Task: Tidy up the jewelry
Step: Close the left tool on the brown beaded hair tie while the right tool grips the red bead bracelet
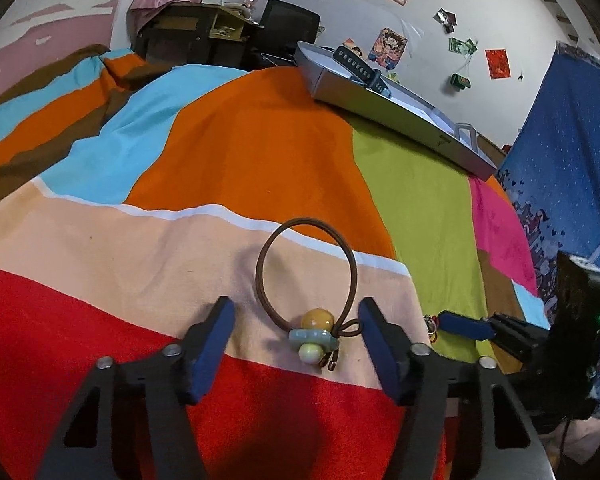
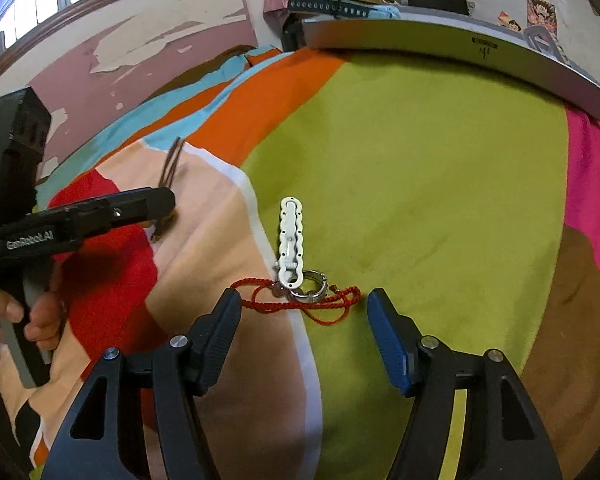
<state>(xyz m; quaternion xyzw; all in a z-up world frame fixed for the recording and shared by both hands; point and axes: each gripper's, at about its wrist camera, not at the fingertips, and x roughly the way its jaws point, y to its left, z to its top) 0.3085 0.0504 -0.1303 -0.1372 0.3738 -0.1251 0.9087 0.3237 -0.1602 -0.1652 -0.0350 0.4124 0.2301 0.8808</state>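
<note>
The left claw (image 1: 296,344) is released, its blue rubbery pads spread wide over the bedspread (image 1: 236,152), a smooth cloth of bold colour patches. Between the pads lies a hair tie (image 1: 306,280): a thin brown elastic loop knotted at glossy round beads, one yellow, one pale green, on a flat bluish piece. A small wire bit below the beads is hard to make out.

The right claw (image 2: 304,308) is likewise released, pads apart above a small tangle on the green patch: a twisted red cord (image 2: 332,300), a metal ring (image 2: 314,282) lying on it, and a white scalloped clip (image 2: 290,240) touching the ring. Small beads under the clip are too blurred to tell.

At the bed's far edge rests a long grey tray (image 1: 400,112) with low walls. A dark perforated watch strap (image 1: 360,66) lies in it, the watch partly hidden by the wall.
</note>
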